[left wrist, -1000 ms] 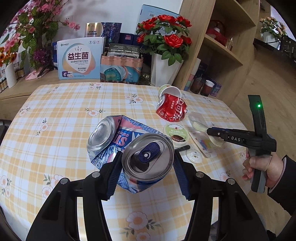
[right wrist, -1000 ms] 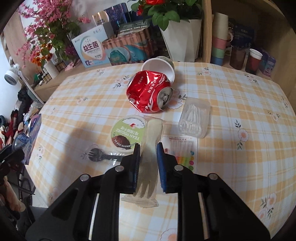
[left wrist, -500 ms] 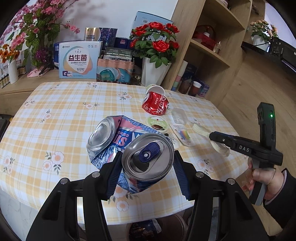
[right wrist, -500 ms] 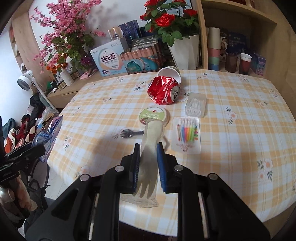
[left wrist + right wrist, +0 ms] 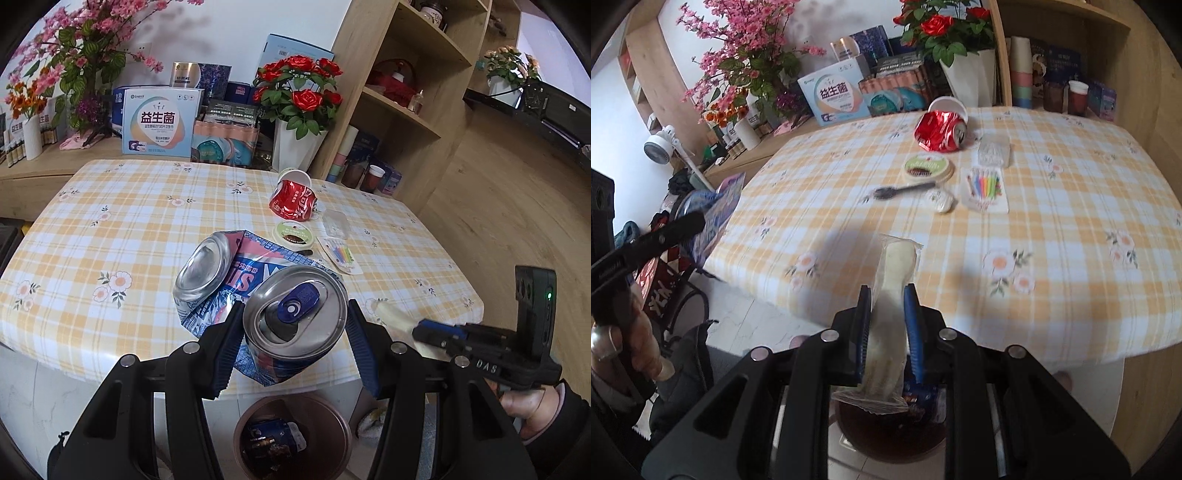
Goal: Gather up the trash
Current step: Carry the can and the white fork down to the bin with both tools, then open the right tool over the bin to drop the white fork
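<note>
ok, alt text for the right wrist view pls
The right gripper is shut on a wrapped plastic fork, held above a brown trash bin on the floor beside the checked table. A crushed red can, black spoon and candle packet lie on the table.

Soft, even daylight fills both fisheye views, bright on the checked desk (image 5: pixel 122 236). Straight lines bow outward and the corners fall to black. In the left wrist view everything is fairly sharp, with glare on the blue can's (image 5: pixel 295 317) silver lid. The right wrist view is softer: the near desk edge and the wrapped fork (image 5: pixel 892 295) are motion-blurred, and a faint shadow lies on the cloth beside the fork.
</note>
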Demonstrator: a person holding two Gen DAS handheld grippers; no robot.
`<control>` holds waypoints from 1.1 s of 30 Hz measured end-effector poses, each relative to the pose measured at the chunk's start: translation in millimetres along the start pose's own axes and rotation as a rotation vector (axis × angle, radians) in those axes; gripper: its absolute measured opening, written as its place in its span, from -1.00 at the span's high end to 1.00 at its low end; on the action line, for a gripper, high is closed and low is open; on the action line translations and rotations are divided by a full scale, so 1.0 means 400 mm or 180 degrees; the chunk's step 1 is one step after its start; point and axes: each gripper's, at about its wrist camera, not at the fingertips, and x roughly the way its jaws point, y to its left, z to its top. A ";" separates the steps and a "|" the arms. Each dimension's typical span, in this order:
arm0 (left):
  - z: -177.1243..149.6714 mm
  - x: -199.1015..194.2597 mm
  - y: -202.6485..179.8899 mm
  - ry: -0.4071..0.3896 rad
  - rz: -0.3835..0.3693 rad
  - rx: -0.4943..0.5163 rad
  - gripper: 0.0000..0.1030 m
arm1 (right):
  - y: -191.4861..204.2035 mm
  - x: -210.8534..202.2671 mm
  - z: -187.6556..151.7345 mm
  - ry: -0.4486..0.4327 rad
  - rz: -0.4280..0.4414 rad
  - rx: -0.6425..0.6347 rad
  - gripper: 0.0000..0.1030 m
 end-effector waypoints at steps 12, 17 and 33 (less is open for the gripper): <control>-0.054 -0.053 -0.012 -0.0005 0.0009 -0.0033 -0.04 | 0.014 0.044 -0.147 0.0526 0.0141 0.0329 0.57; -0.064 -0.048 -0.014 0.0028 0.0008 -0.0027 -0.04 | 0.011 0.047 -0.154 0.0570 0.0205 0.0401 0.51; -0.074 -0.013 -0.023 0.0138 -0.0033 -0.0035 -0.04 | 0.013 -0.055 -0.035 -0.0128 -0.0301 0.0051 -0.86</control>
